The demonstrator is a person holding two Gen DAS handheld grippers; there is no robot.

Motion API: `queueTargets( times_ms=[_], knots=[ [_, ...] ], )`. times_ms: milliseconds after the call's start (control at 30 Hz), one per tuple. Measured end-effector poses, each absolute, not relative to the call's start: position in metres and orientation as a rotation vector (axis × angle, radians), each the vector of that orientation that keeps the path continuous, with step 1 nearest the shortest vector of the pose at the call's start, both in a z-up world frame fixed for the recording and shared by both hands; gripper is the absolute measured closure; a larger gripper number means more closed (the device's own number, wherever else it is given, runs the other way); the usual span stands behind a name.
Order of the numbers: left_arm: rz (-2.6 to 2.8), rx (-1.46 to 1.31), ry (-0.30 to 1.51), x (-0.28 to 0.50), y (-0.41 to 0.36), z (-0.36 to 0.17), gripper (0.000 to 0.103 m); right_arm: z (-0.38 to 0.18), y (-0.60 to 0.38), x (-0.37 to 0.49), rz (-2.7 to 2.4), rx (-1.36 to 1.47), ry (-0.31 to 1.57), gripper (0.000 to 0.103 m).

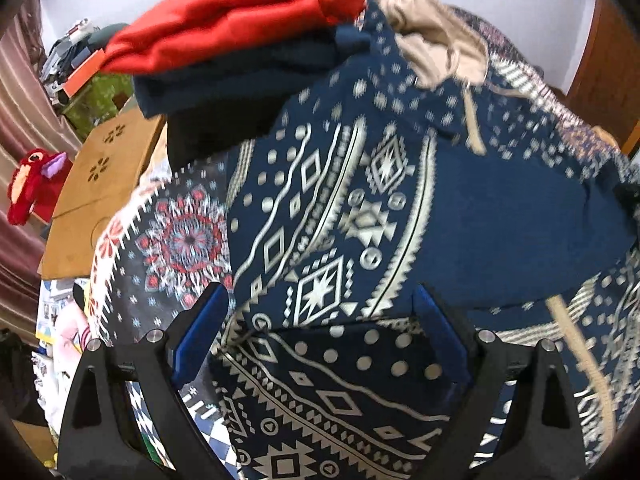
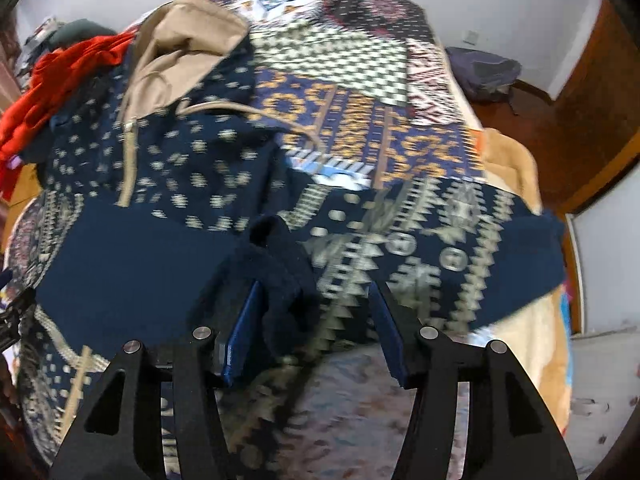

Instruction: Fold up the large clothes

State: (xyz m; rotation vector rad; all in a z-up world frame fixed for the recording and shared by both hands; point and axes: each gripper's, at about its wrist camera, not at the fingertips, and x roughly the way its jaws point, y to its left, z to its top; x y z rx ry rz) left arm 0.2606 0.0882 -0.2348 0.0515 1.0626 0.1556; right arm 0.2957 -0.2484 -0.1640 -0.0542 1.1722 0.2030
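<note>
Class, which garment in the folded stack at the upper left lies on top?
The red garment; it lies above the dark navy garment and the black one.

Between our left fingers [image 1: 438, 332]: soft matt navy cloth hoodie [image 1: 400, 208], pale print; tan hood lining [image 1: 432, 44] ahead looks smooth. Fingers: matt black plastic, blue pads, shiny metal pins. Beyond, left: matt red folded cloth [image 1: 224, 20]. Bedspread [image 2: 360, 80]: woven patterned cloth.
</note>
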Motion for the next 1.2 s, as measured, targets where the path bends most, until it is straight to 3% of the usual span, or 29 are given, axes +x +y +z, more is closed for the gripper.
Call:
queueTargets(
  times_ms=[167,400,700,967,1200],
  knots=[
    [0.164,0.006,1.115,0.254,0.098,-0.254,0.009,-0.153,-0.284,0.281,0.177,0.054,1.147,0.051],
    [0.174,0.0,1.101,0.253,0.097,-0.242,0.009,-0.136,-0.355,0.266,0.095,0.297,1.1,0.051],
    [0.122,0.006,1.014,0.261,0.071,-0.213,0.009,-0.175,-0.419,0.267,-0.013,0.666,1.123,0.051],
    [0.101,0.032,1.043,0.269,0.054,-0.226,0.009,-0.188,-0.428,0.286,-0.05,0.747,1.08,0.051],
    [0.112,0.013,1.062,0.271,0.057,-0.234,0.009,-0.194,-0.433,0.305,-0.09,0.744,1.031,0.066]
  ],
)
